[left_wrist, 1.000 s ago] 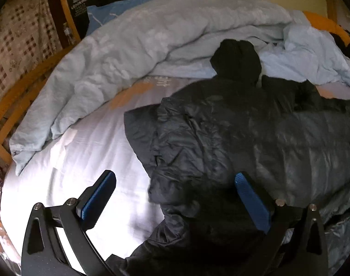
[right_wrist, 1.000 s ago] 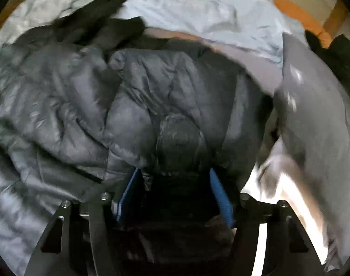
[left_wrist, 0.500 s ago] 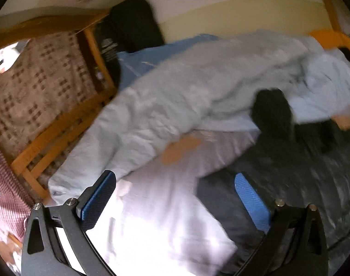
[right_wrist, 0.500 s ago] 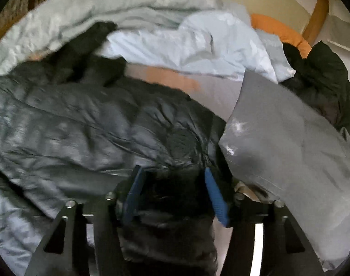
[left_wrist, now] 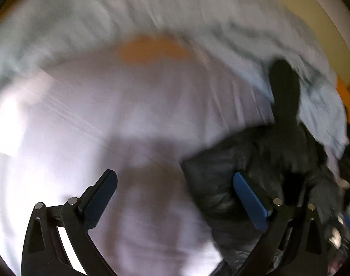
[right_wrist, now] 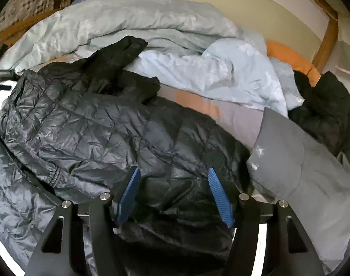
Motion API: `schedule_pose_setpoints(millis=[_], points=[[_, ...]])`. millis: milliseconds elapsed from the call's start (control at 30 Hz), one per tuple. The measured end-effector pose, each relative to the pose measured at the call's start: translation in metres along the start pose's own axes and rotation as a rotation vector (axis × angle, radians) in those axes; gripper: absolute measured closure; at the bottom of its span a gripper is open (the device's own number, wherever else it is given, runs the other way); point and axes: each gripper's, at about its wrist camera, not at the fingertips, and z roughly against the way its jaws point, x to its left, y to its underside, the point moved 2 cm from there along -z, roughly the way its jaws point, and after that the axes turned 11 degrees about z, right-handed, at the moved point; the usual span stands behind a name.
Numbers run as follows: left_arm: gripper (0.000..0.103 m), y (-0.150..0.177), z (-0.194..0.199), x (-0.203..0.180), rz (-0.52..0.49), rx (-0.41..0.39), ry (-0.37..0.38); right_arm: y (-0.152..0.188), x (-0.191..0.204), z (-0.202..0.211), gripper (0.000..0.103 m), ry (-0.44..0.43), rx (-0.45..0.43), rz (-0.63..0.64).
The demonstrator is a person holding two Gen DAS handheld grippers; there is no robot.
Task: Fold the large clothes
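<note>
A large black quilted puffer jacket [right_wrist: 101, 124] lies spread on the bed, its dark hood [right_wrist: 119, 53] resting against the duvet. My right gripper [right_wrist: 173, 193] hangs open just over the jacket's near part, its blue pads [right_wrist: 218, 195] apart with fabric below them. In the blurred left wrist view, my left gripper [left_wrist: 175, 195] is open and empty over the white sheet [left_wrist: 106, 126]. The jacket's edge [left_wrist: 255, 161] lies behind its right finger.
A pale blue duvet [right_wrist: 140, 27] is bunched along the back of the bed. A grey garment [right_wrist: 297, 165] lies at the right, with another black garment [right_wrist: 324, 110] and an orange pillow [right_wrist: 287, 55] behind it. A wooden bed frame [right_wrist: 327, 36] borders the mattress.
My right gripper has opened and let go of the jacket fold it held. My left gripper has swung left off the jacket, over the bare sheet.
</note>
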Motion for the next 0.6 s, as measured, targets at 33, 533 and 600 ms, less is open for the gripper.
schedule_pose_setpoints(millis=[33, 533, 600], points=[[0.005, 0.008, -0.004, -0.004, -0.019, -0.020, 0.007, 0.001, -0.001, -0.002, 0.039, 0.001, 0.004, 0.003], [0.097, 0.088, 0.162, -0.106, -0.457, -0.765, -0.050, 0.036, -0.007, -0.055, 0.040, 0.136, 0.275, -0.003], [0.097, 0.111, 0.178, -0.126, -0.523, -0.768, 0.052, 0.040, -0.014, -0.058, 0.039, 0.119, 0.287, -0.042]])
